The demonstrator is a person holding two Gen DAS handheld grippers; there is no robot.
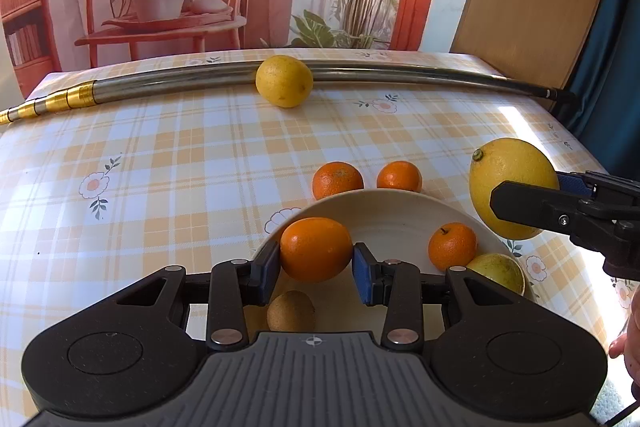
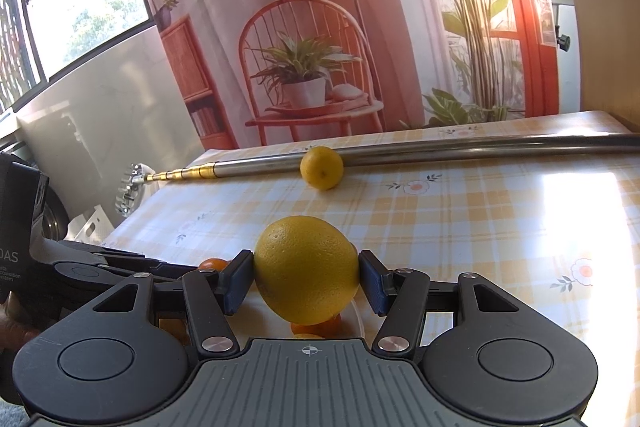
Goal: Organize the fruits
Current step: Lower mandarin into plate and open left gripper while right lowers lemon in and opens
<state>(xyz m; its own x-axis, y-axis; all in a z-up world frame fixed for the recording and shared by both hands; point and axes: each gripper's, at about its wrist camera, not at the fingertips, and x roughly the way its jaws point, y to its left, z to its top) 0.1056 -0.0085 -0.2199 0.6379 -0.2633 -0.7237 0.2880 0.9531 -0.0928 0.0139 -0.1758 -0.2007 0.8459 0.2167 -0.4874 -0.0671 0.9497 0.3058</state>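
Both grippers carry fruit over the bowl (image 1: 384, 203).
Left gripper (image 1: 315, 263) clamps an orange (image 1: 316, 249); right gripper (image 2: 306, 283) clamps a lemon (image 2: 306, 267).

Four oranges: one raised near (image 1: 315, 249), one in the bowl (image 1: 452, 245), two just beyond the rim (image 1: 337, 179) (image 1: 399, 176). Three yellow citrus: far (image 1: 284, 81), raised right (image 1: 513, 187), bowl's right edge (image 1: 500, 270). One kiwi (image 1: 291, 311), one bowl (image 1: 384, 211), one metal pole (image 1: 400, 70).
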